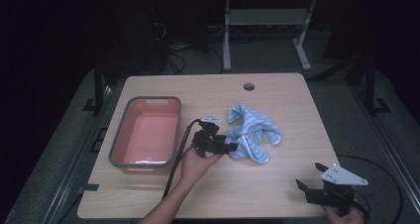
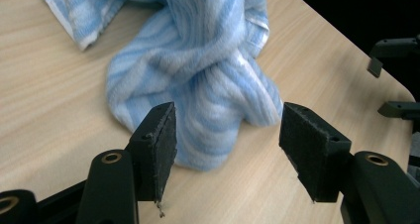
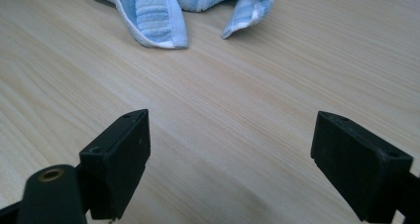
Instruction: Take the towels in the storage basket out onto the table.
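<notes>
Blue-and-white striped terry, the towel (image 1: 252,132) lay crumpled in a loose twist near the middle of the desk (image 1: 277,194), to the right of a pink tub (image 1: 147,133) with a grey rim. It looked soft, light and limp: it would likely sag and unfold when lifted, and a pinch on a single layer might only drag a corner. The thick bunched fold at its near-left end (image 2: 208,135) seemed the best place to take hold, since several layers gathered there and the fabric should grip well between pads.

The left hand-held gripper (image 1: 229,147) sat right at that end, its jaws spread apart on either side of the fold, with nothing yet clamped; in the left gripper view the towel filled the gap between the two black pads (image 2: 161,149). The right hand-held gripper (image 1: 309,177) rested well away at the desk's near-right corner, jaws also wide apart and empty, pointed toward the towel's trailing ends (image 3: 158,21) across bare wood.
</notes>
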The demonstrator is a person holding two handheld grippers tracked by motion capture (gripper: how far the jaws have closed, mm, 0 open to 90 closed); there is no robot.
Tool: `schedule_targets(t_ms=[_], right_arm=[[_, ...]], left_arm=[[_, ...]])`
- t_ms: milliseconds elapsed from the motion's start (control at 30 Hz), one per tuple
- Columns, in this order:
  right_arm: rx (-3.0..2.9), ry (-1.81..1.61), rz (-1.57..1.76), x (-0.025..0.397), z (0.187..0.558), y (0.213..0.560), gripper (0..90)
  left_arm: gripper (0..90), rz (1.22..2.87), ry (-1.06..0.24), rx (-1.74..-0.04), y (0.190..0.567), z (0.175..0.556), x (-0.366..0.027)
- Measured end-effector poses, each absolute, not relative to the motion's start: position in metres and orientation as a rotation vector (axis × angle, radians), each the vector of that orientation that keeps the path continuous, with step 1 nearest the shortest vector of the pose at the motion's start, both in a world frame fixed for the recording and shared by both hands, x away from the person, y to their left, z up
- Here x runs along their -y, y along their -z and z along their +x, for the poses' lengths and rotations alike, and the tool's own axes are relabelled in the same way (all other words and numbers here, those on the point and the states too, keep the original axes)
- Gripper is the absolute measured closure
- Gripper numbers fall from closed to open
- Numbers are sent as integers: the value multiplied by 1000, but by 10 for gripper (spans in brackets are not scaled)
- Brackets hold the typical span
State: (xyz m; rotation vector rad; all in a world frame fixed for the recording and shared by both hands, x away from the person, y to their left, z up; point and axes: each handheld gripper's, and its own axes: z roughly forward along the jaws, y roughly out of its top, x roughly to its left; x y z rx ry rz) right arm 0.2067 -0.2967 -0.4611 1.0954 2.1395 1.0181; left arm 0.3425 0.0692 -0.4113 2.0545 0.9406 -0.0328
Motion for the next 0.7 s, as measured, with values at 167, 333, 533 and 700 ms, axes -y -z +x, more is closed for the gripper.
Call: schedule_targets(t_ms=[167, 333, 533, 700], right_arm=[[-2139, -1005, 1089, 296, 207, 461, 149], [-2142, -1004, 1092, 294, 206, 461, 149], [-2140, -1000, 1078, 294, 206, 461, 149], [-2140, -1001, 1077, 294, 206, 461, 149]], left_arm=[[382, 2066, 29, -926, 414, 334, -75], [382, 2065, 27, -923, 417, 328, -80], [384, 2069, 34, -904, 418, 318, -84], [383, 2057, 57, -903, 420, 314, -87]])
